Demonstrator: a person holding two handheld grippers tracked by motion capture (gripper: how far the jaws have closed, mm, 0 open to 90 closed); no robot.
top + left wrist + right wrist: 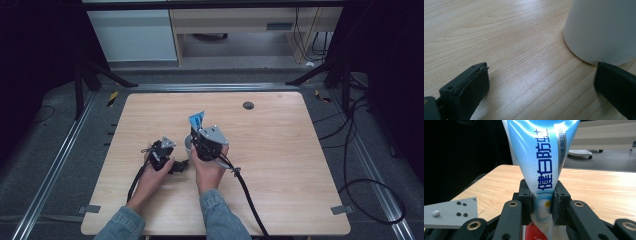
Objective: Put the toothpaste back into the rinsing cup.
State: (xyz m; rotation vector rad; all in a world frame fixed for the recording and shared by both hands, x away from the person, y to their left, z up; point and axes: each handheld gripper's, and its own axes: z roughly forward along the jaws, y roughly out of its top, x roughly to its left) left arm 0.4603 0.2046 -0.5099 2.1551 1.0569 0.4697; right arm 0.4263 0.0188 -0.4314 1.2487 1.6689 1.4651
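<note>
Two pads of the right gripper (541, 206) are clamped on a toothpaste tube (541, 162), w/ the tube's flat crimped end pointing up and away from the jaws and its lower end hidden below them. In the high view the tube (197, 120) stands above the right gripper (201, 136), just over a white cup (188, 142) on the table (280, 165).

Left gripper (541, 87) sits low on the table w/ jaws apart; nothing between them, and the cup (604, 30) is just beyond one jaw, maybe touching its tip, can't tell. In the high view the left gripper (177, 165) lies beside the cup.

Step in hand looks like dropping the tube into the cup. To do it well: keep the tube near upright, centre its lower end over the rim before lowering, and don't let go until it's well inside. Left gripper could steady the cup wall so it doesn't tip or slide.
</note>
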